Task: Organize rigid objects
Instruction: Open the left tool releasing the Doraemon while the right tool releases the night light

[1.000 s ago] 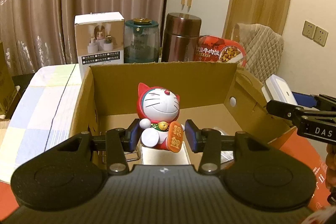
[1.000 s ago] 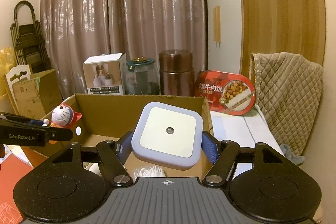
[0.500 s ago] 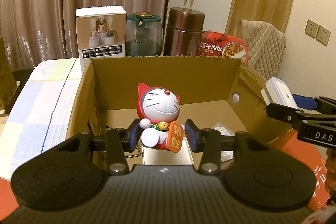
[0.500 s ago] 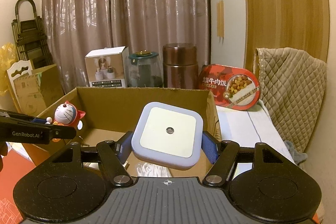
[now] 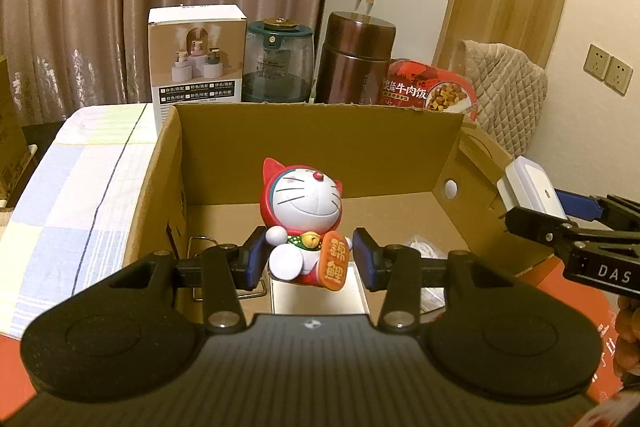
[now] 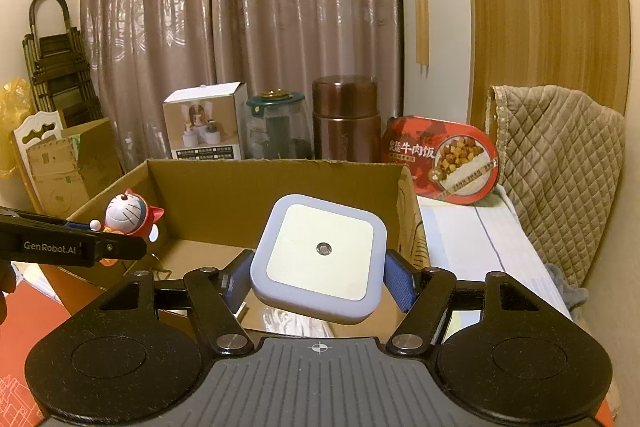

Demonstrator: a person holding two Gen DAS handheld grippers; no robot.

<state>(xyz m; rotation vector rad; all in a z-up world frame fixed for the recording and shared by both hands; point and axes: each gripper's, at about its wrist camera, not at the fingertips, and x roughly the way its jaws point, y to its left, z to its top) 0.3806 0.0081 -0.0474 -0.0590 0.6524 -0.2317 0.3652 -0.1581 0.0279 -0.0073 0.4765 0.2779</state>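
Observation:
My left gripper [image 5: 310, 259] is shut on a red and white cat figurine [image 5: 306, 219] and holds it above the near edge of an open cardboard box [image 5: 320, 131]. My right gripper [image 6: 318, 285] is shut on a square white night light [image 6: 320, 259] and holds it over the box's near right side [image 6: 276, 183]. The night light also shows in the left wrist view [image 5: 532, 193], and the figurine in the right wrist view [image 6: 128, 217]. On the box floor lie a flat pale square item [image 5: 316, 297], a wire clip [image 5: 200, 243] and a clear bag [image 5: 420, 247].
Behind the box stand a white product box [image 5: 196, 63], a glass jar with green lid [image 5: 280, 61], a brown canister [image 5: 356, 57] and a red food bowl [image 5: 432, 93]. A checked cloth [image 5: 80, 187] covers the table to the left. A quilted chair [image 6: 556, 155] stands right.
Both grippers have risen slightly and moved forward with their objects still held; the box appears lower and its inside more in view.

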